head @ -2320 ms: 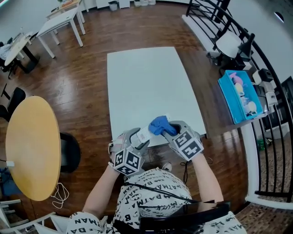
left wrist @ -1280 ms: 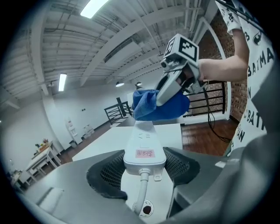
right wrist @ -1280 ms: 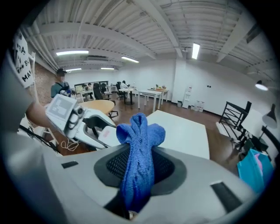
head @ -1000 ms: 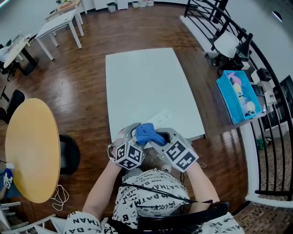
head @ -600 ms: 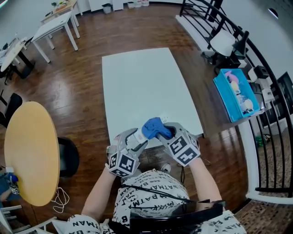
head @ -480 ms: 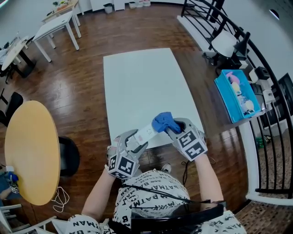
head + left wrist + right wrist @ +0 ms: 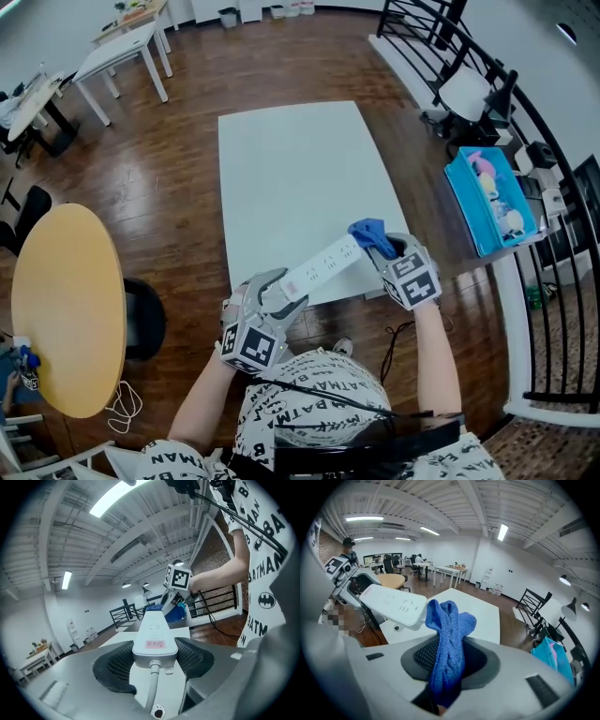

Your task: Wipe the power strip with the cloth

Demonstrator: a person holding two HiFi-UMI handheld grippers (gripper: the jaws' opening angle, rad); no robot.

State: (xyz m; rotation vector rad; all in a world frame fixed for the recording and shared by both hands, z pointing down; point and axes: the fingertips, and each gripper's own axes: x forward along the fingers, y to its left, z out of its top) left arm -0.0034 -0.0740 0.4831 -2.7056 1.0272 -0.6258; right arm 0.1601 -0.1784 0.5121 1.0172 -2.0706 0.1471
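Power strip [image 7: 323,264] clamped in left tool [image 7: 279,292]; blue cloth [image 7: 367,232] pinched in right tool [image 7: 388,251]

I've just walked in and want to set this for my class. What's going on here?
A person is cleaning a power strip with two handheld grippers. The left gripper clamps the strip at its cord end and holds it up over the near edge of the white table. The right gripper pinches a blue cloth, which sits at the strip's far end.
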